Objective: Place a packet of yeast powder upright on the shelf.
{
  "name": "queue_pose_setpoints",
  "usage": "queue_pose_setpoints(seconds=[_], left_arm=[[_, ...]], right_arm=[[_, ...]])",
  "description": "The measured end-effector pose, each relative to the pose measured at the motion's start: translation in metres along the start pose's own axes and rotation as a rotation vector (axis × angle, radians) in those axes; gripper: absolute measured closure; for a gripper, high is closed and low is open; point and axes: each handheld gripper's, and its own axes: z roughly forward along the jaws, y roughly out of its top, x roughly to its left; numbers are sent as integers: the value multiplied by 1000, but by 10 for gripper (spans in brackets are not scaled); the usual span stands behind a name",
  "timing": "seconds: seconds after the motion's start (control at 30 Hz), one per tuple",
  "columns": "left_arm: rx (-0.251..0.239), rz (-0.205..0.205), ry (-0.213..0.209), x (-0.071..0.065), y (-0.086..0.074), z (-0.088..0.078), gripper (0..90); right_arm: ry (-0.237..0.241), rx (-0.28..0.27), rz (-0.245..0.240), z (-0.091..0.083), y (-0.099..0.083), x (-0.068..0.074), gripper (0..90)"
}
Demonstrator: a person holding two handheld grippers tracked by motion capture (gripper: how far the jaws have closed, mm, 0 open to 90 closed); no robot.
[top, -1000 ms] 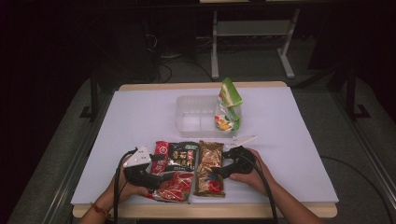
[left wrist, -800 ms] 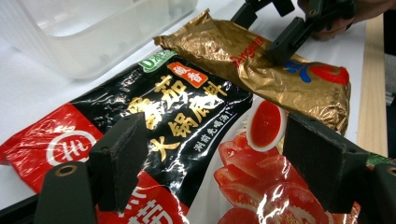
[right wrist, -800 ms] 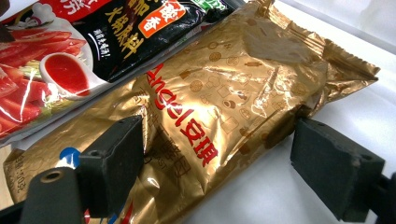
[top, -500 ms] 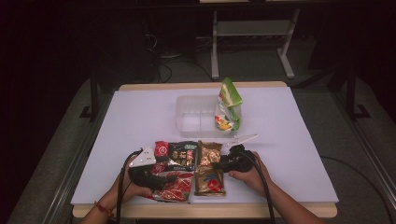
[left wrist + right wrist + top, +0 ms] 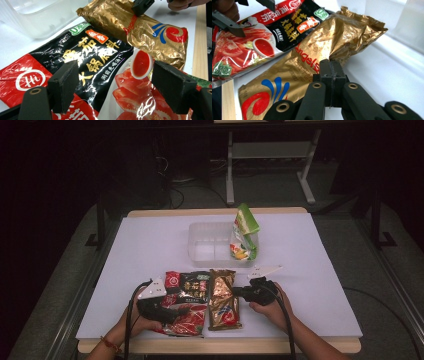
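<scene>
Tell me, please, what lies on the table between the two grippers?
In the high view, the red-and-black packet and gold packet lie between the left gripper and right gripper.

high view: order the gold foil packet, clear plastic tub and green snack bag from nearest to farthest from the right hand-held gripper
1. Gold foil packet: pinched at its edge by the right hand-held gripper, just to its left.
2. Green snack bag: farther back, standing at the tub's right end.
3. Clear plastic tub: back and left; close to the bag's distance.

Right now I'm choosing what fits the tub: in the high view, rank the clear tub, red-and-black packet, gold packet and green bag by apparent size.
1. Clear tub
2. Red-and-black packet
3. Gold packet
4. Green bag, though it stands farther off, so unsure against gold.
</scene>
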Motion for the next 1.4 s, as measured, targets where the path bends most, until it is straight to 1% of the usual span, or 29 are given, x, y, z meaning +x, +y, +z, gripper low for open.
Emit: queue_pose_setpoints(seconds=[0.03,0.17,0.23,0.27,0.3,0.33,0.4,0.43,0.47,0.53,0.63,0.7,0.8,0.87,0.9,0.93,1.0,1.07,1.13,1.2,1.27,1.3,1.4], left_arm=[[-3,-1,0,0,0,0,219],[-8,0,-6,0,3,0,219],[-20,-17,-24,-1,7,1,219],[-29,-31,-40,-1,11,2,219],[-36,-39,-59,-2,15,4,219],[-40,-37,-71,-3,19,7,219],[-26,-24,-87,-6,26,14,215],[-19,-16,-92,-6,28,18,215],[-12,-15,-93,-5,30,22,215],[-5,-19,-98,-4,32,29,214],[1,-9,-107,-2,36,36,214],[6,-11,-108,-1,39,40,213],[5,-32,-125,2,44,47,210],[14,-25,-130,2,47,53,205],[16,-22,-136,1,48,56,202],[21,-24,-145,1,49,59,202],[28,-25,-150,2,51,64,194],[34,-39,-161,3,51,68,191],[35,-38,-167,3,52,70,189],[28,-49,-195,3,52,72,187],[29,-44,-199,2,54,75,187],[25,-43,-209,1,55,76,189],[15,-29,-229,-2,57,78,197]], right_arm=[[-6,-10,-13,-3,1,2,900],[-18,-50,-40,-13,1,6,900],[-22,-66,-54,-18,0,7,900],[-26,-84,-69,-21,1,9,900],[-26,-84,-69,-21,1,9,900],[-27,-92,-80,-23,1,10,900],[-36,-99,-113,-25,2,13,900],[-36,-108,-121,-27,3,14,900],[-34,-114,-121,-27,3,14,900],[-37,-124,-140,-28,4,16,900],[-49,-131,-171,-29,4,19,900],[-53,-137,-188,-30,4,21,900],[-52,-142,-205,-31,4,22,900],[-45,-148,-216,-31,4,23,900],[-40,-160,-236,-32,4,25,900],[-40,-160,-236,-32,4,25,900],[-33,-175,-264,-33,5,28,900],[-24,-186,-287,-34,6,30,900],[-15,-196,-303,-34,6,32,900],[-8,-194,-318,-33,6,34,900],[-1,-197,-335,-32,5,35,900],[3,-195,-350,-31,5,38,900],[5,-200,-364,-32,5,40,900]])
